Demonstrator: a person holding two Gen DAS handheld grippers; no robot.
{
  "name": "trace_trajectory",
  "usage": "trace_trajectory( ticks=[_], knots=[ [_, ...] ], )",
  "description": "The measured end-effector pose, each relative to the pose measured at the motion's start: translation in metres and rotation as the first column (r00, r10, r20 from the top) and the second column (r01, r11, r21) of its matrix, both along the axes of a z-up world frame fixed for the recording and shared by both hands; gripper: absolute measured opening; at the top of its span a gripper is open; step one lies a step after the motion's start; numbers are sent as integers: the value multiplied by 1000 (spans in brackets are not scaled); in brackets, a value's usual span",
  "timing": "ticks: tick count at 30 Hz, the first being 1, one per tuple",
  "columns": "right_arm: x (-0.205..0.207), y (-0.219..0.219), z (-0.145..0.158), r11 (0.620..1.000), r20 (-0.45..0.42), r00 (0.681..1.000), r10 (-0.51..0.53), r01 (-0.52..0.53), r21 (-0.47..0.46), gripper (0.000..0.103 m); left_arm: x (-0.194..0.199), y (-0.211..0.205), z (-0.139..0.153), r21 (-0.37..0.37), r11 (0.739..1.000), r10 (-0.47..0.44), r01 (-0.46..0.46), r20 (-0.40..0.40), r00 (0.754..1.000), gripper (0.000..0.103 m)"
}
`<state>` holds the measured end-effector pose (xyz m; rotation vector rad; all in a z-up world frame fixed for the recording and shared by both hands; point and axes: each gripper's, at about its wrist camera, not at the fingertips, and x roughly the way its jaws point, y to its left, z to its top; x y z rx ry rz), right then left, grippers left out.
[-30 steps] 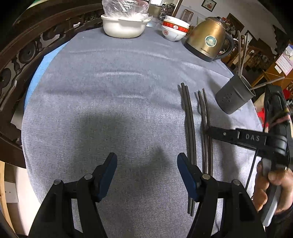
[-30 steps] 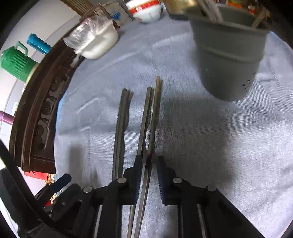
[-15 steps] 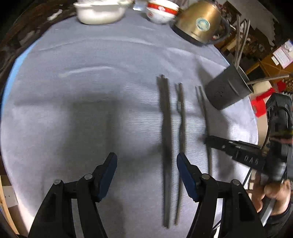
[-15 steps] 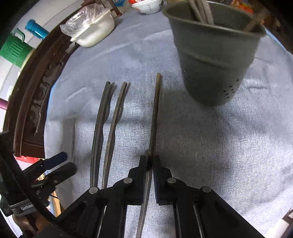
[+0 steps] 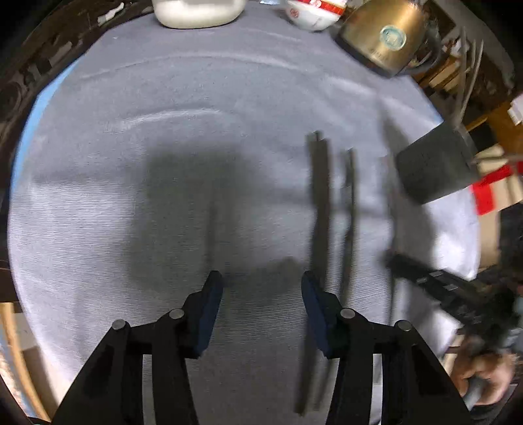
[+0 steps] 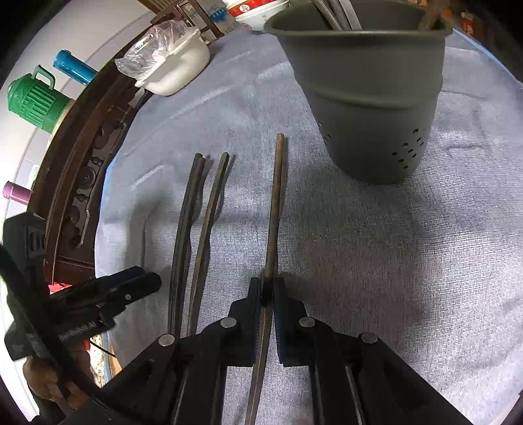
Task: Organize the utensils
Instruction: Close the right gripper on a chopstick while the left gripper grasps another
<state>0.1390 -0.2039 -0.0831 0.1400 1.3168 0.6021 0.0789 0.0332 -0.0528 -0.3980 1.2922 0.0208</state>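
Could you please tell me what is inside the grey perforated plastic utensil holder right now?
Above the rim of the grey perforated plastic utensil holder stick the tops of several pale chopsticks and a brown one. Its opaque wall hides their lower parts.

Matt grey plastic holder (image 6: 362,98), rough grey cloth (image 6: 359,261), glossy brass-coloured kettle (image 5: 382,36)

The right gripper (image 6: 267,291), angled steeply down, is clamped on a chopstick (image 6: 274,209), while the left gripper (image 5: 261,294), also angled steeply down, is closing its jaws with nothing between them, a hand (image 5: 483,376) gripping the right handle.
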Motion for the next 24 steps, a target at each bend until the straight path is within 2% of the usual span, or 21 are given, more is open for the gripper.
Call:
trace_trajectory(
  ticks=[4,6,7,8,9,15,18,24],
  knots=[
    [0,0,-1,1000,-1,1000,-3,3,8,10,12,-21,3,-1,998,-66,66,8,998,53],
    [0,0,-1,1000,-2,1000,-7,7,12,10,16,-24,-10,41,997,-65,67,-46,997,50],
    [0,1,-1,1000,-2,1000,-7,7,12,10,15,-26,-8,67,995,-69,70,-18,997,50],
    [0,1,0,1000,-2,1000,-8,8,13,10,14,-27,-6,93,993,-75,76,-22,997,47],
    [0,1,-1,1000,-3,1000,-9,9,14,10,12,-24,-7,84,994,-69,71,-26,997,38],
    [0,0,-1,1000,0,1000,-8,8,15,10,-2,4,-6,-16,1000,13,-14,-47,999,35],
    [-1,0,-1,1000,1,1000,-9,9,13,10,1,4,0,-13,1000,8,-9,-32,999,36],
    [1,4,1,1000,-8,1000,-1,1,-6,10,36,-13,-5,-13,1000,17,-18,-59,998,36]
  ],
)
